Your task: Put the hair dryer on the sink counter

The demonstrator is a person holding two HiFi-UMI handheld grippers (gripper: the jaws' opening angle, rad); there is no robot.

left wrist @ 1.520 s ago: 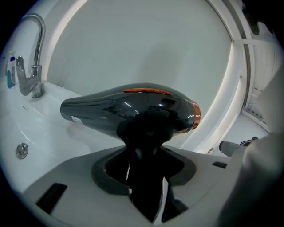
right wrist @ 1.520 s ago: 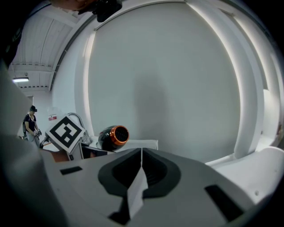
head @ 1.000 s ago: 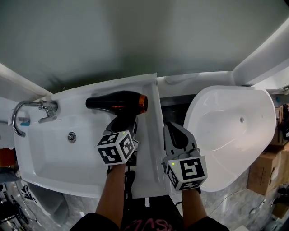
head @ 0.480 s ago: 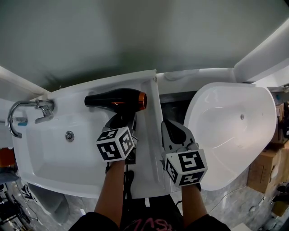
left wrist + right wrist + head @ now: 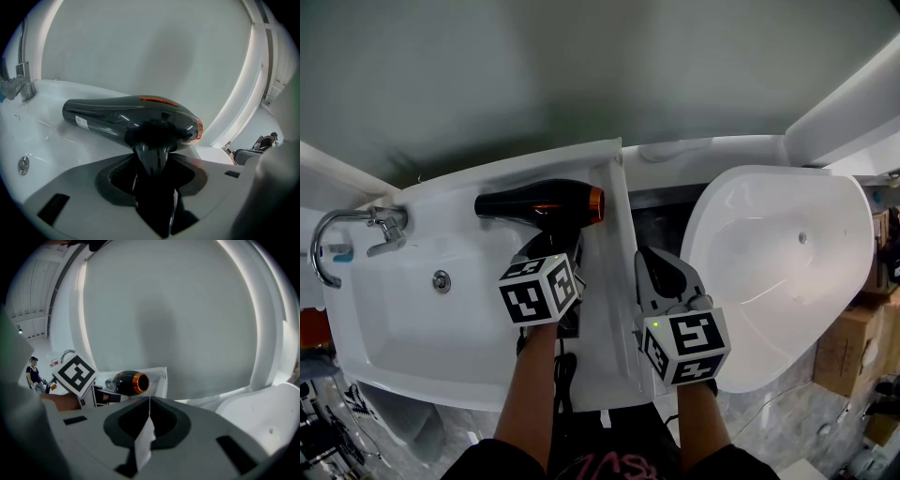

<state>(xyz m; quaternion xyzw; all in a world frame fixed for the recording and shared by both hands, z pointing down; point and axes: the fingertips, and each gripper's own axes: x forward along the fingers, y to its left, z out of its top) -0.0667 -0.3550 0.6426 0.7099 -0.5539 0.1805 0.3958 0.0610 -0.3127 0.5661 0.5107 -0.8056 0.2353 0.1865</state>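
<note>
The black hair dryer (image 5: 539, 204) with an orange ring at its rear lies sideways over the back right corner of the white sink (image 5: 394, 323), nozzle pointing left toward the faucet (image 5: 347, 236). My left gripper (image 5: 553, 255) is shut on its handle, which runs back between the jaws. In the left gripper view the hair dryer (image 5: 131, 121) fills the middle, and its handle is clamped in my left gripper (image 5: 152, 161). I cannot tell whether the barrel touches the sink rim. My right gripper (image 5: 661, 270) hovers right of the sink's edge. It is shut and empty, and the right gripper view shows my right gripper (image 5: 149, 401) the same way.
A white bathtub-like basin (image 5: 787, 272) stands to the right, with a dark gap between it and the sink. A grey-green wall rises behind both. Cardboard boxes (image 5: 853, 347) stand at the far right. The drain plug (image 5: 441, 279) sits in the sink bowl.
My left gripper and the hair dryer have edged slightly away from me, toward the wall. The right gripper has barely moved. The head view has drifted a little.
</note>
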